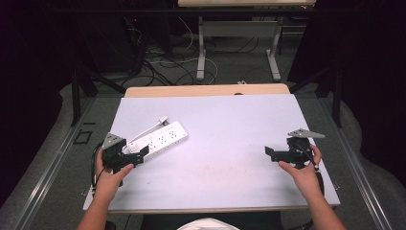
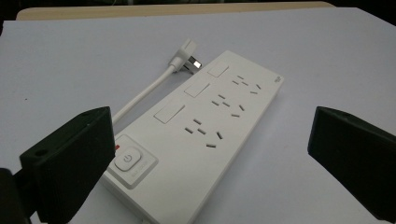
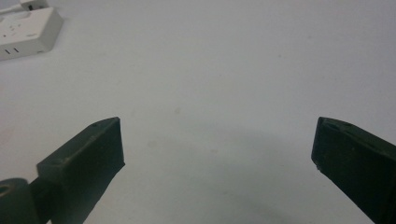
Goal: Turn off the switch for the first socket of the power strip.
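White power strip lies flat and skewed on the left half of the white table, its cord and plug along its far-left side; in the left gripper view the switch end sits nearest, with three socket groups running away from it. Left gripper hovers at that near end, jaws spread wide with the strip's end between them, pads not pressing on it. Right gripper is well apart at the table's right side, pointing left — jaws spread, over bare tabletop.
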Motion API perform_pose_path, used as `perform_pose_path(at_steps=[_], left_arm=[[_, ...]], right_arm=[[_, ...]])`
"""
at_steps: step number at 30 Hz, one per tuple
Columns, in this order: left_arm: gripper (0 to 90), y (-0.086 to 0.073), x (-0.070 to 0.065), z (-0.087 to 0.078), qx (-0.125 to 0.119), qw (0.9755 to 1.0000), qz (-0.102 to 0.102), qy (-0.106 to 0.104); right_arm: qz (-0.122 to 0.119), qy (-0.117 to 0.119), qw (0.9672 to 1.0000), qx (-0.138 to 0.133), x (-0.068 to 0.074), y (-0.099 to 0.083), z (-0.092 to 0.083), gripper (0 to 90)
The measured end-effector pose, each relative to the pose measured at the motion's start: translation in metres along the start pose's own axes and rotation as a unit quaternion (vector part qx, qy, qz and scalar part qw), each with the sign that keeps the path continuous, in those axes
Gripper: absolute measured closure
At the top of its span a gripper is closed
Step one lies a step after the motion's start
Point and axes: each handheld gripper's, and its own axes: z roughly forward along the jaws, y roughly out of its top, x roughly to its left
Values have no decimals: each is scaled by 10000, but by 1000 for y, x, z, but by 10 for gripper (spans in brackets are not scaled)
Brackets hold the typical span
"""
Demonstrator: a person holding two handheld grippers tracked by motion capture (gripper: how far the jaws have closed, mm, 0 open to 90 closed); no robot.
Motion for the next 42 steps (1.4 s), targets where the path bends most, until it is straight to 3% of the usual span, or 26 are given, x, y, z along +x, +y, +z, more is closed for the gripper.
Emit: perform_pose_path(at_steps=[8,12,18,22,26,42], left_arm=[[33,0,0,-1,20,9999,46,113],[47,-2,-2,0,23,9999,40,104],[78,-2,-4,-2,33,9998,166,145],[101,0,-5,-5,-22,9997,175,151],[130,3,-6,-8,-88,9997,163,152],[251,12,-5,-15,-220,9990,50,373]], right_arm=[[-225,-127,9993,-278,2,-7,-11,65],[-200,-176,9988,-399,2,-10,-9,65],[-289,-140,9985,-445,3,-14,-9,79],[-374,-242,9979,-467,4,-16,-7,79],[-321,-144,9984,-434,5,-20,-6,106],[-369,-190,9980,-473,8,-21,-6,147]])
